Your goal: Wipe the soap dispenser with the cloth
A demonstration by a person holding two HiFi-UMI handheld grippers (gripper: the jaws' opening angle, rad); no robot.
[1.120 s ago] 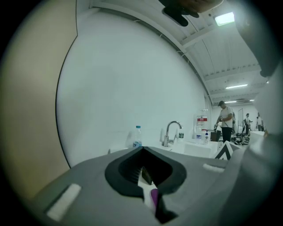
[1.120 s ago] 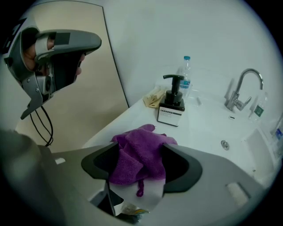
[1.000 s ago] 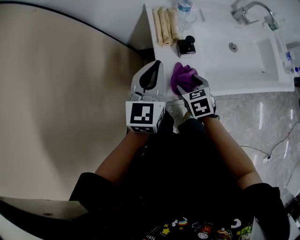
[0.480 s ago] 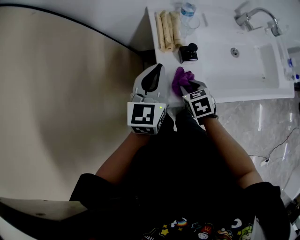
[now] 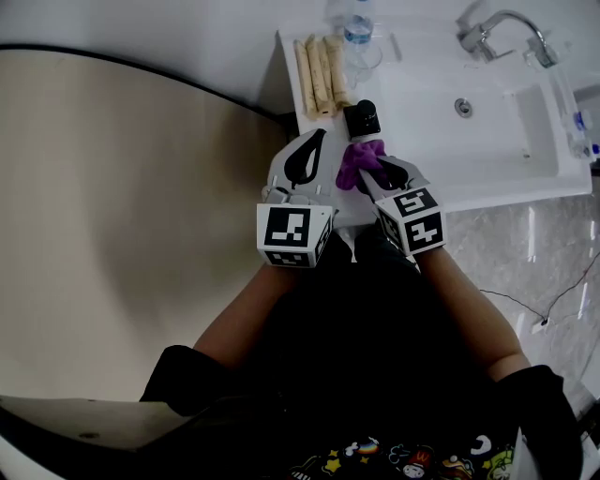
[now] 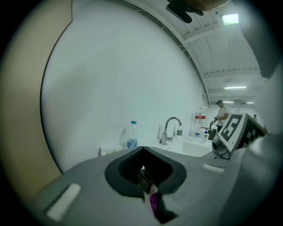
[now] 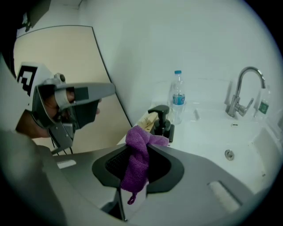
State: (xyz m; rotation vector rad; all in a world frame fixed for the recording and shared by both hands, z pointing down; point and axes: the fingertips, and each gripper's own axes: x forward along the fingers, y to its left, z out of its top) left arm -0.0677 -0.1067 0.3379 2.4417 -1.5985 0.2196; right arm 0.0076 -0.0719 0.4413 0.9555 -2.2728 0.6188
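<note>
The black pump soap dispenser (image 5: 363,119) stands near the left end of the white sink counter (image 5: 422,141). In the right gripper view the soap dispenser (image 7: 161,122) rises just beyond the purple cloth (image 7: 136,160). My right gripper (image 5: 372,169) is shut on that cloth (image 5: 353,161), which bunches up right in front of the dispenser; whether they touch I cannot tell. My left gripper (image 5: 315,139) is shut and empty, its tip just left of the dispenser. In the left gripper view the left gripper (image 6: 143,183) shows only a sliver of the cloth (image 6: 153,202) below its shut jaws.
Several rolled beige towels (image 5: 320,62) lie at the counter's back left, with a water bottle (image 5: 356,32) beside them. A faucet (image 5: 491,26) and basin drain (image 5: 462,107) are to the right. Beige floor (image 5: 122,187) lies left of the counter, grey marble floor (image 5: 525,244) in front.
Both grippers have moved forward along the counter toward the dispenser. The cloth now sits right at the dispenser's near side; a second ago it was well short of it.
</note>
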